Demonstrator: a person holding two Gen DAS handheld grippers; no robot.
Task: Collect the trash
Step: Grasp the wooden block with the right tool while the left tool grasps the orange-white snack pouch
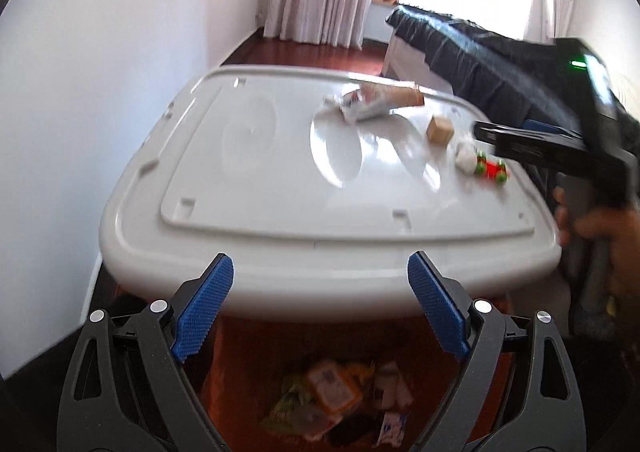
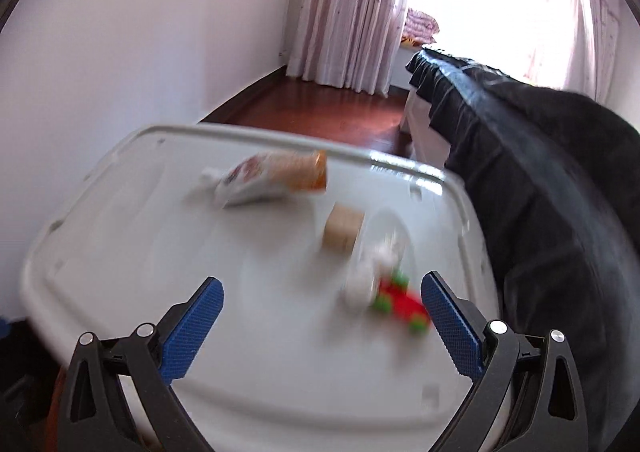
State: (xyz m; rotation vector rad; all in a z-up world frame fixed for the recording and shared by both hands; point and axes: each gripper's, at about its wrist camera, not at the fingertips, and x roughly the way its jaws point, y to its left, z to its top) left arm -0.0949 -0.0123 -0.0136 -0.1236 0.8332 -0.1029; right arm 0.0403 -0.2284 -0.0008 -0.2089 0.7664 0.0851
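A white plastic lid (image 1: 280, 188) serves as a tabletop. On it lie a crumpled wrapper with a tan paper cup (image 1: 380, 100) (image 2: 276, 176), a small cardboard box (image 1: 440, 129) (image 2: 343, 229), a white crumpled scrap (image 1: 465, 158) (image 2: 366, 276) and a red and green toy car (image 1: 491, 169) (image 2: 402, 302). My left gripper (image 1: 320, 304) is open and empty, just before the lid's near edge, above an orange bin (image 1: 332, 396) holding wrappers. My right gripper (image 2: 322, 328) is open and empty over the lid, near the toy car and scrap; it also shows in the left wrist view (image 1: 480, 130).
A white wall runs along the left. A bed with a dark cover (image 2: 540, 180) stands right of the lid. Pink curtains (image 2: 352, 12) and a bright window are at the back. The floor is red-brown wood (image 2: 320, 108).
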